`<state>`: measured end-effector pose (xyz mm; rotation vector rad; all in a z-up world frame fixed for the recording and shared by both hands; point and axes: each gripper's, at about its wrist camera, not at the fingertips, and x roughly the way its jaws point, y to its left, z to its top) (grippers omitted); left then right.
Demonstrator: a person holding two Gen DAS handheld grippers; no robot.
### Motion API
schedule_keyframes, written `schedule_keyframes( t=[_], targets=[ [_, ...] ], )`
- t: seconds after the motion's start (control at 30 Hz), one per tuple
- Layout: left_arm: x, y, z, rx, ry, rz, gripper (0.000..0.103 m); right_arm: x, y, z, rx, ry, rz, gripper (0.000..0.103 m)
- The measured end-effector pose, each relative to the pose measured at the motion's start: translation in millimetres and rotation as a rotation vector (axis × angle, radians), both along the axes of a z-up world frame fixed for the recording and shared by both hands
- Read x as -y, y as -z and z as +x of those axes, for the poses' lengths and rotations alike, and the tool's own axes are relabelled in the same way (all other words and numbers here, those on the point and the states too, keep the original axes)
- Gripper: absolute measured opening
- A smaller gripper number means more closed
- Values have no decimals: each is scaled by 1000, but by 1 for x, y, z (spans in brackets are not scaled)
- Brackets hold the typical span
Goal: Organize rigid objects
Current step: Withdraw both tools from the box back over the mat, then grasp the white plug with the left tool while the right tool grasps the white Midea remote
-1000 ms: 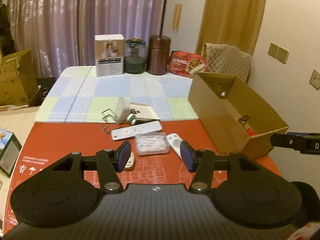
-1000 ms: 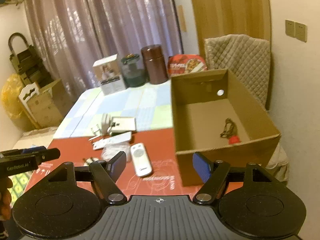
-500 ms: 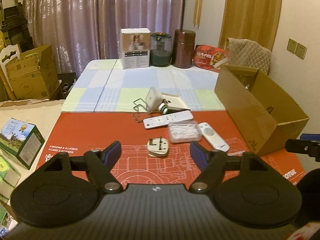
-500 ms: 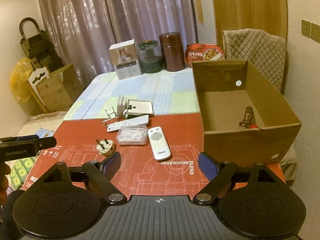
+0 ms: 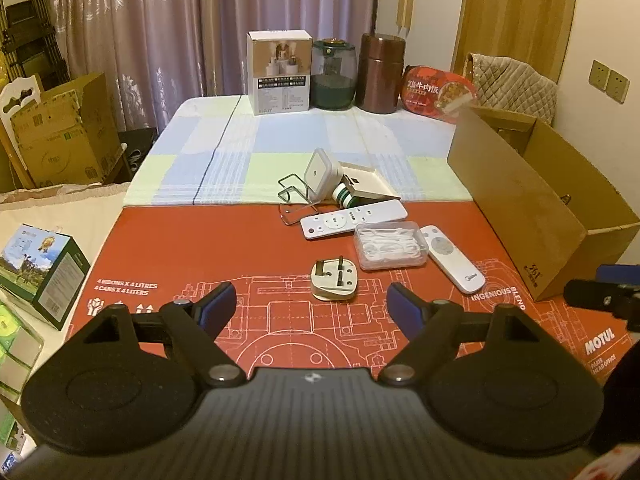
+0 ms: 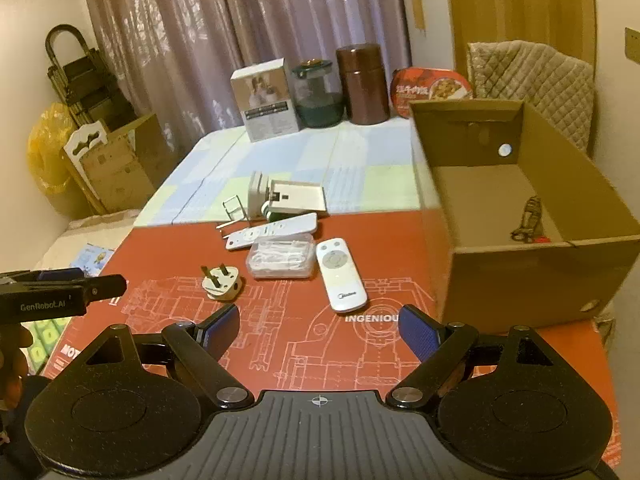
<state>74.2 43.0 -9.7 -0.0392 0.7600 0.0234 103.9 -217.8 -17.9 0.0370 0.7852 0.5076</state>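
On the red mat [image 5: 180, 264] lie a white plug [image 5: 334, 280], a clear plastic case [image 5: 390, 246], a short white remote [image 5: 452, 258] and a long white remote [image 5: 352, 219]. Behind them are a white cube adapter [image 5: 320, 172] and a wire stand [image 5: 294, 196]. My left gripper [image 5: 313, 305] hovers just short of the plug, its jaws opening with nothing between them. My right gripper [image 6: 320, 322] is open and empty, short of the short remote [image 6: 340, 274]. An open cardboard box [image 6: 520, 276] stands to the right, a small metal item [image 6: 528, 220] inside it.
A white carton [image 5: 279, 72], a green jar [image 5: 334, 74], a brown canister [image 5: 380, 74] and a red food pack [image 5: 438, 92] line the table's far edge. A quilted chair [image 6: 528, 72] stands behind the box. Cartons [image 5: 60, 132] and a green box [image 5: 40, 272] sit left of the table.
Both grippers' jaws have widened. Both hands have drawn back and sunk, so more of the red mat shows and the plug has come out from behind the left finger.
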Motion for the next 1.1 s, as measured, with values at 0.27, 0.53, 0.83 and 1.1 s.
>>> schedule_keyframes(
  t=[0.27,0.53,0.83,1.1],
  targets=[
    [-5,24,30,-29,11,-23,79,-29,28,29,20,-58,-38,84],
    [-8,57,63,-67,27,-2,79,-48,66,70,14,-75,-82,83],
    [0,81,96,-80,78,-9,79,-56,102,108,-22,-75,-142,80],
    [6,111,111,-85,107,22,79,-65,123,122,-42,-99,-171,68]
  ],
)
